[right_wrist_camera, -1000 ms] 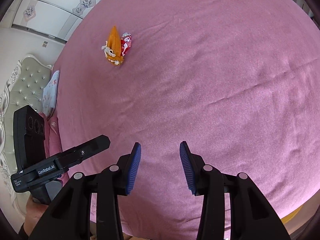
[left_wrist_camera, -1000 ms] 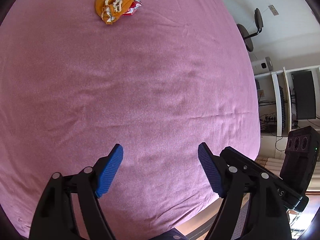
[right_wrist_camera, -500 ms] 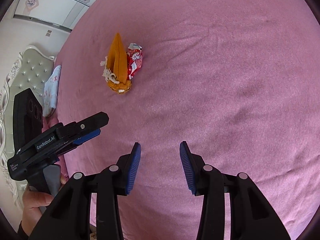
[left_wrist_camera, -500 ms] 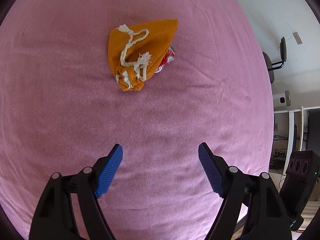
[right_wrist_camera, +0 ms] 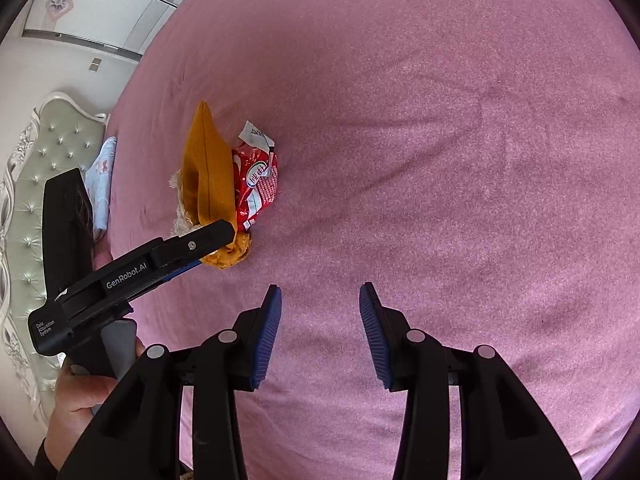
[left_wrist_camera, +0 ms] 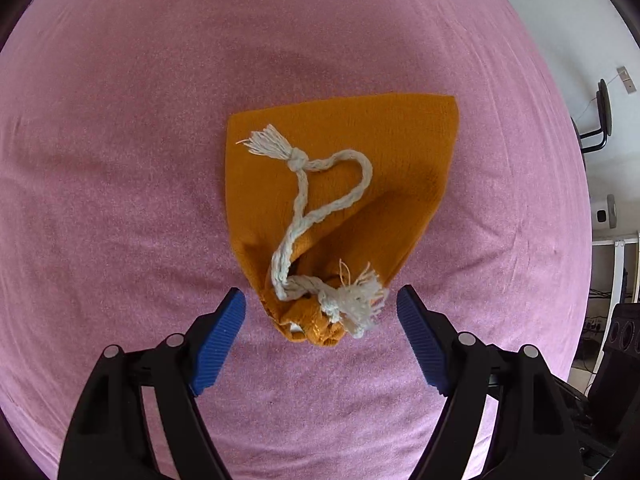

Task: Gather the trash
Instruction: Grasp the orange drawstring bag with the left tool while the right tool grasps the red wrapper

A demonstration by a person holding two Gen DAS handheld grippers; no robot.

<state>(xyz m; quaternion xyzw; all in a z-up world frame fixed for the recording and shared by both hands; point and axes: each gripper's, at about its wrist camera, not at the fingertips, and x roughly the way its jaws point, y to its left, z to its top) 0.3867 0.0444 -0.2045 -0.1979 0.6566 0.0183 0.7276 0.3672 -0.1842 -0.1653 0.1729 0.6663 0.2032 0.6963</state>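
Left hand-held gripper [left_wrist_camera: 320, 320], jaws open, is straddling the cinched neck of orange drawstring bag [left_wrist_camera: 340, 184] lying on pink bed [left_wrist_camera: 120, 120] w/ red wrapper [right_wrist_camera: 256, 180] touching it; right hand-held gripper [right_wrist_camera: 320, 320] is hovering half-open & empty nearby; next prob. needs closing on neck.

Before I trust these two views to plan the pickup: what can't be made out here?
- Red wrapper: absent from the left wrist view, behind the orange pouch; in the right wrist view the pouch covers its left edge, and its print is too small to read.
- Pouch mouth: bunched under the white cord; contents unseen.
- Left gripper fingertips: in the right wrist view its own body hides them.
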